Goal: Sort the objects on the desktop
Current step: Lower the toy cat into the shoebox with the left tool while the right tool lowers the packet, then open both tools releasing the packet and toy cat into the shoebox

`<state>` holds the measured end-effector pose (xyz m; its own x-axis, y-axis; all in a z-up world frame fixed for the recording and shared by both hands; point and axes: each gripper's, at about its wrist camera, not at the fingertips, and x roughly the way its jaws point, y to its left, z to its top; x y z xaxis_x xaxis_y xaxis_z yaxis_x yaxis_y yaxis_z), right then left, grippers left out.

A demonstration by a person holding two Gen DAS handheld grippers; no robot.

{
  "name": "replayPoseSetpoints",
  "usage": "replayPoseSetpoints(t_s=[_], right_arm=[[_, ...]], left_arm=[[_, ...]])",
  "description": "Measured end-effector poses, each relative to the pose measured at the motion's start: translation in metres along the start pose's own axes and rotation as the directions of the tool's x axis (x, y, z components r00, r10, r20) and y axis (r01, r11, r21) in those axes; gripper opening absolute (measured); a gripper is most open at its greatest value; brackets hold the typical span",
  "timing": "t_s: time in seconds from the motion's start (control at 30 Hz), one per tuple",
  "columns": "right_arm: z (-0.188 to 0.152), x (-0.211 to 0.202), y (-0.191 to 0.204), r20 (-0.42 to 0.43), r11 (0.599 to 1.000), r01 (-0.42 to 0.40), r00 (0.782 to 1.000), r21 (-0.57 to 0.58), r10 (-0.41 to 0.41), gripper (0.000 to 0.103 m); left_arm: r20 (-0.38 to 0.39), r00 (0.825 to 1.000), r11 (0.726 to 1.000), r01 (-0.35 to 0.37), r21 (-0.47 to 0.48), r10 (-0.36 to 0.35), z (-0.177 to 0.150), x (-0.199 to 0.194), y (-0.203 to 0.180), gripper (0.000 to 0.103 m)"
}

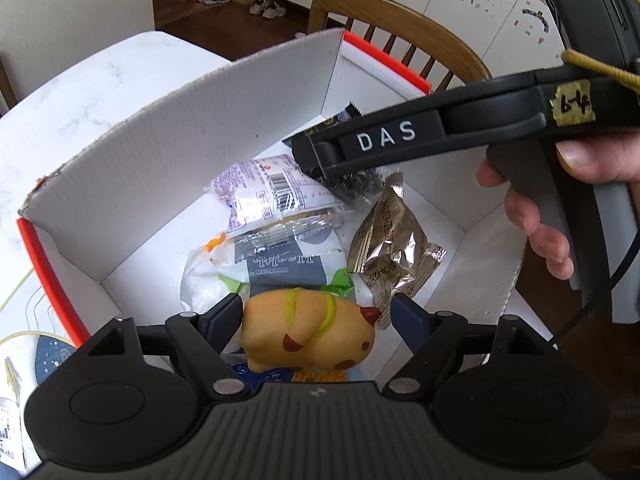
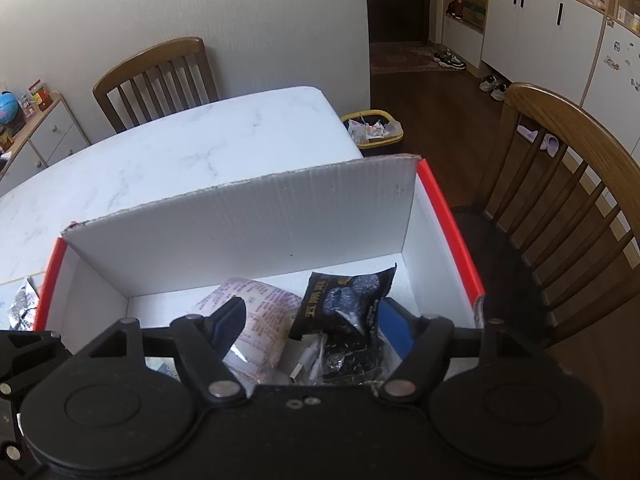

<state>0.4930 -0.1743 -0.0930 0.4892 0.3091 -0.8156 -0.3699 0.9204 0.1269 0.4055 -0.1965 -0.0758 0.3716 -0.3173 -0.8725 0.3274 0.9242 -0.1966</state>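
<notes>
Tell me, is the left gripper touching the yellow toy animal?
Cannot tell. The left wrist view shows the left gripper straddling the yellow toy animal: a gap beside one finger, the other finger meeting its outline.

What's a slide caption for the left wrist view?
Left gripper open around a yellow squishy toy over the snack-filled white box; right gripper alongside.

matt corrugated cardboard box (image 1: pixel 192 120); glossy foil packet (image 1: pixel 394 248); smooth marble-look table (image 2: pixel 180 148).
</notes>
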Motion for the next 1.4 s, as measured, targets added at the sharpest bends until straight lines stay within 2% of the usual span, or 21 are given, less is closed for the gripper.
replayPoseSetpoints(t_s=[0.47,0.9,1.2,1.33,1.4], right_arm=[[-0.006,-0.032,0.006,0.044,1.0,-0.023,0.999,-0.014,0.023,0.074],[-0.016,-0.072,0.014,0.121,0.999,-0.054,0.991,-0.01,0.054,0.074],[-0.028,-0.095,0.028,0.16,0.999,-0.053,0.986,-0.007,0.054,0.075],[-0.037,-0.103,0.039,0.177,0.999,-0.033,0.984,-0.023,0.037,0.077],[-0.041,-0.106,0.044,0.185,1.0,-0.023,0.982,-0.015,0.025,0.078]], left_arm=[[0.094,0.996,1.0,0.012,0.007,-0.013,-0.008,-0.038,-0.014,0.083],[0.193,0.981,1.0,0.017,0.025,-0.022,-0.024,-0.071,-0.03,0.084],[0.265,0.964,0.999,0.035,0.021,-0.039,-0.044,-0.099,-0.03,0.089],[0.29,0.956,0.999,0.042,0.014,-0.045,-0.055,-0.11,-0.023,0.098],[0.301,0.953,0.999,0.036,0.019,-0.04,-0.061,-0.115,-0.02,0.099]])
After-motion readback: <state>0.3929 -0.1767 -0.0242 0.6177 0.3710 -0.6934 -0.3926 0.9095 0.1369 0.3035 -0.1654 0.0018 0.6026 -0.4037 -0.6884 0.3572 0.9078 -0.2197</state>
